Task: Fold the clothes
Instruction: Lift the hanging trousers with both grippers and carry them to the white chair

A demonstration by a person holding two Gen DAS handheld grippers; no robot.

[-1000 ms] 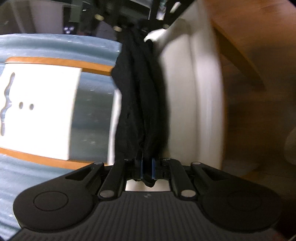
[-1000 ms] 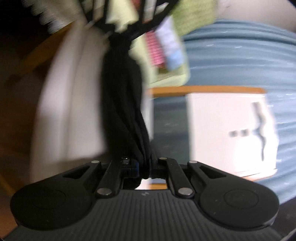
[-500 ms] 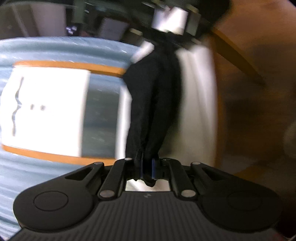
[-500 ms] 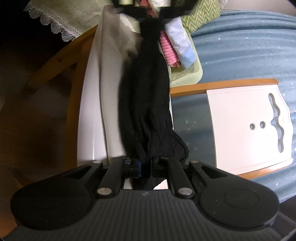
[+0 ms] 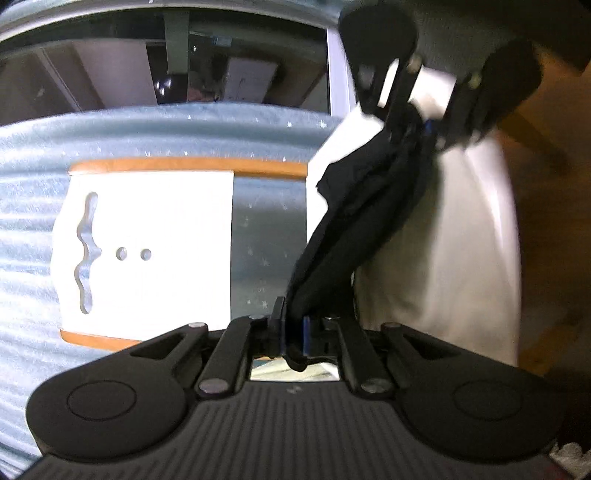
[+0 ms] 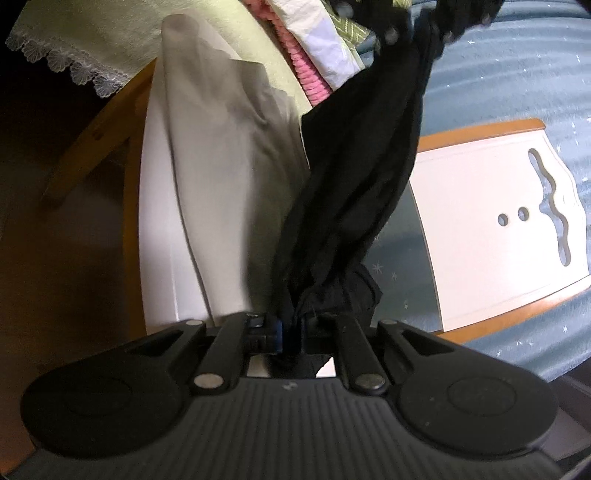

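Blue starred bedspread (image 5: 147,133) below, white-and-wood board (image 5: 147,243) on it, cream cloth (image 6: 221,147) alongside. Left tongs (image 5: 293,328) pinching one end of black garment (image 5: 354,206); right tongs (image 6: 291,332) pinching other end, also seen opposite (image 5: 424,125). Garment bunched into rope, aloft, long axis tongs to tongs, slanting. Step, by judgement: stretching before fold. Next: spread flat on bed, ends kept level.

The right gripper (image 6: 291,332) pinches a black garment (image 6: 354,177). The cloth stretches up toward the left gripper (image 6: 421,22).
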